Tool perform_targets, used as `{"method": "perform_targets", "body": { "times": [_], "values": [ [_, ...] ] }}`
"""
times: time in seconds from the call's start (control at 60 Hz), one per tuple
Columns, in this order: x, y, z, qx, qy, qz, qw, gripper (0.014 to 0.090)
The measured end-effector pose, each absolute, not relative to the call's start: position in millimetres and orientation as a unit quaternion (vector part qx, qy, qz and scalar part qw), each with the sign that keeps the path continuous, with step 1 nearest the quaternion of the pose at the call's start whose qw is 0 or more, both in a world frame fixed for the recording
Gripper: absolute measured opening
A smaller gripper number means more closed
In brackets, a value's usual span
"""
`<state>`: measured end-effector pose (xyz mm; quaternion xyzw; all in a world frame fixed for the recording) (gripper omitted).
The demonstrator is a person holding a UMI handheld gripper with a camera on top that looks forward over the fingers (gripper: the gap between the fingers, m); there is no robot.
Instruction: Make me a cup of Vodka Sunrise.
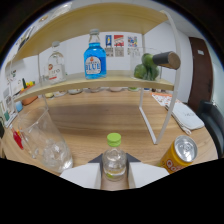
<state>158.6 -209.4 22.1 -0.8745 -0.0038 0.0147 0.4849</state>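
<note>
Nearest the camera, a small clear bottle with a green cap is seen standing upright between the two white fingers of the gripper. Both fingers appear pressed against its sides, so the gripper is taken to be clamped on the bottle. At about nine o'clock from the bottle, a clear glass pitcher with a red mark near its rim is set on the wooden table. At about three o'clock, an orange drink can is found lying tilted, its silver top turned toward the camera. Beyond the fingers, at twelve o'clock, a light wooden shelf rack is raised on white legs. On its shelf a blue bottle is placed near the middle, a clear spirit bottle at ten o'clock, and green limes at one o'clock, just beside a dark roller-shaped object.
</note>
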Motion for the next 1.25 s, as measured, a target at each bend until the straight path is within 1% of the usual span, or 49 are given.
{"method": "perform_targets", "body": {
  "times": [0.05, 0.083, 0.117, 0.167, 0.217, 0.283, 0.317, 0.35, 0.4, 0.517, 0.667, 0.933, 1.25],
  "values": [
    [159, -211, 21, -0.877, -0.004, 0.009, 0.481, 0.0377],
    [160, -214, 19, -0.880, -0.004, 0.005, 0.476, 0.0411],
    [161, -217, 20, -0.882, -0.002, 0.000, 0.471, 0.0460],
    [162, -220, 29, -0.879, 0.003, -0.006, 0.476, 0.0530],
    [160, -224, 45, -0.875, 0.006, -0.010, 0.485, 0.0665],
    [158, -231, 70, -0.868, 0.009, -0.019, 0.496, 0.0787],
    [157, -236, 84, -0.865, 0.012, -0.023, 0.501, 0.0830],
    [154, -242, 98, -0.862, 0.014, -0.027, 0.505, 0.0848],
    [149, -252, 117, -0.859, 0.017, -0.032, 0.510, 0.0853],
    [135, -280, 148, -0.863, 0.025, -0.048, 0.502, 0.0850],
    [107, -308, 170, -0.865, 0.029, -0.050, 0.499, 0.0860],
    [74, -331, 178, -0.869, 0.028, -0.054, 0.491, 0.0860],
    [58, -334, 177, -0.874, 0.035, -0.044, 0.483, 0.0860]
  ]
}}
